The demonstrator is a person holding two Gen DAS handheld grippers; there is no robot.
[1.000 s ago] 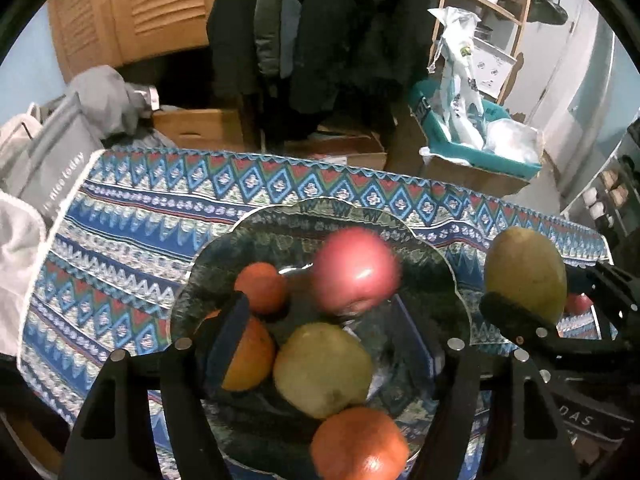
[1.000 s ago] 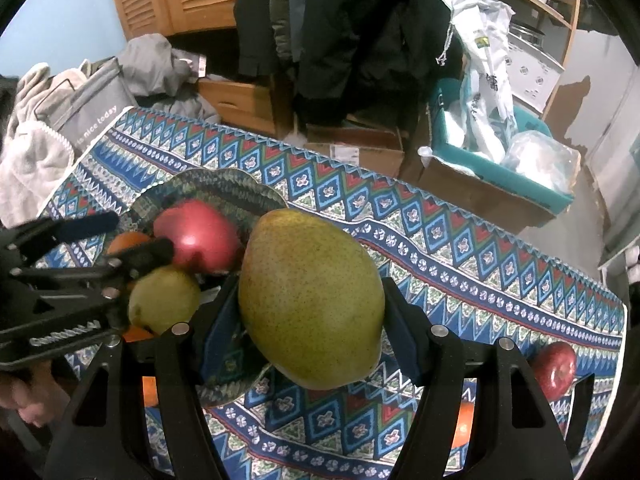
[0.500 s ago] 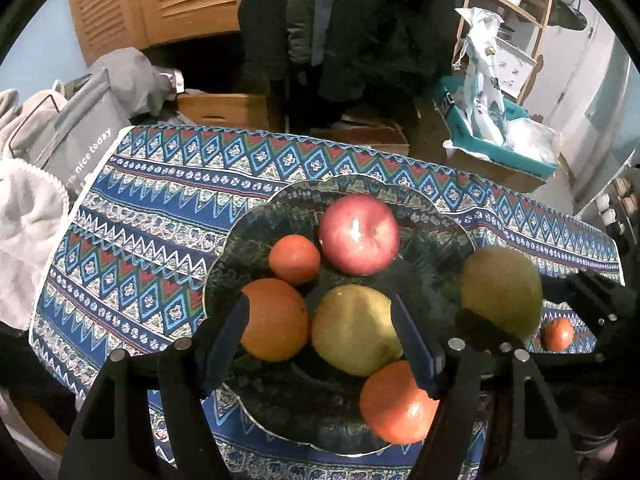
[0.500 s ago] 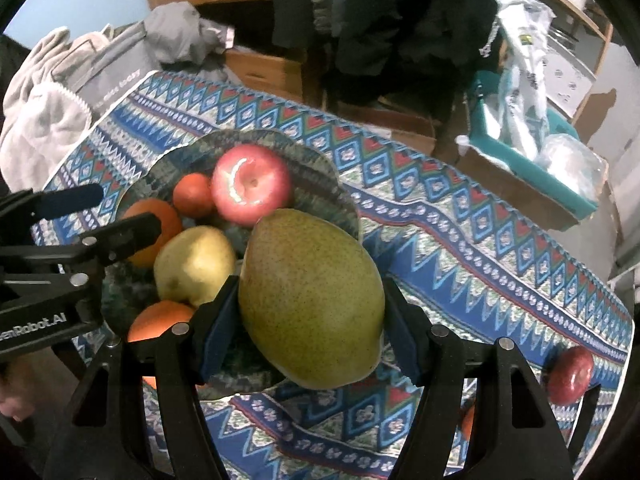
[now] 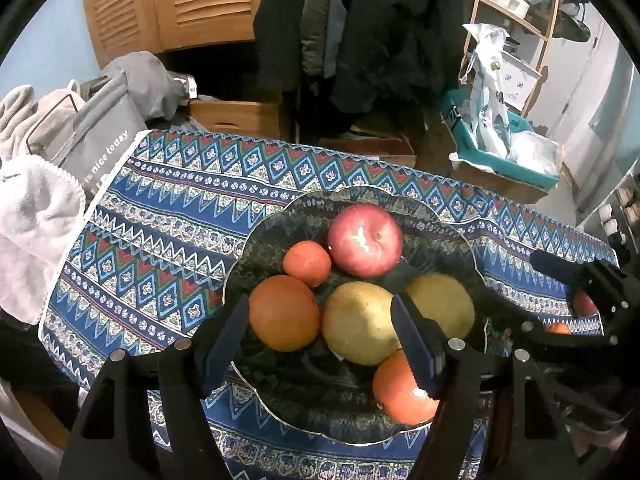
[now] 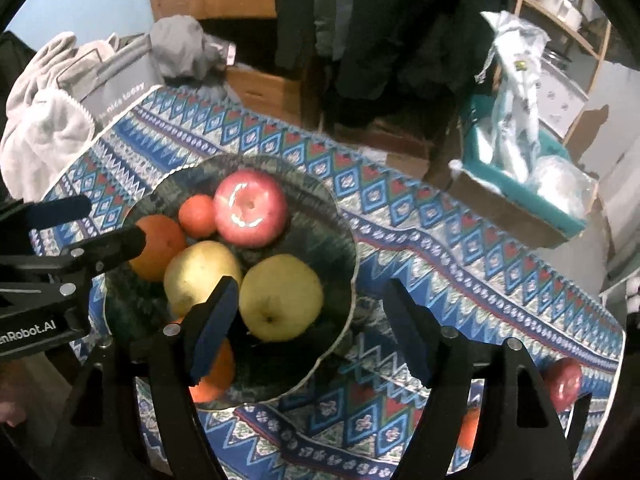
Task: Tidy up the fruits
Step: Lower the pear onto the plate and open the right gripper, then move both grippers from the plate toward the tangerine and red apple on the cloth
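A dark patterned plate (image 5: 260,256) (image 6: 340,240) on the tablecloth holds a red apple (image 5: 364,240) (image 6: 251,210), oranges (image 5: 284,312) (image 6: 160,240), a yellow fruit (image 5: 358,322) (image 6: 200,276) and a green-yellow mango (image 5: 440,306) (image 6: 280,298). My right gripper (image 6: 312,328) hangs over the plate's right side, its jaws opening. The mango lies in the plate just beyond its left finger, and no pad presses on it. Over the plate's near side, my left gripper (image 5: 320,346) stands open and empty.
A second red apple (image 6: 564,382) and an orange (image 6: 468,428) lie on the cloth to the right of the plate. Grey bags and a towel (image 5: 36,216) crowd the table's left end. Boxes and a teal bin (image 5: 504,160) stand beyond the far edge.
My right gripper carried the mango over the plate and let it go; it now lies among the fruit. My left gripper shifted slightly left, away from the plate, still open.
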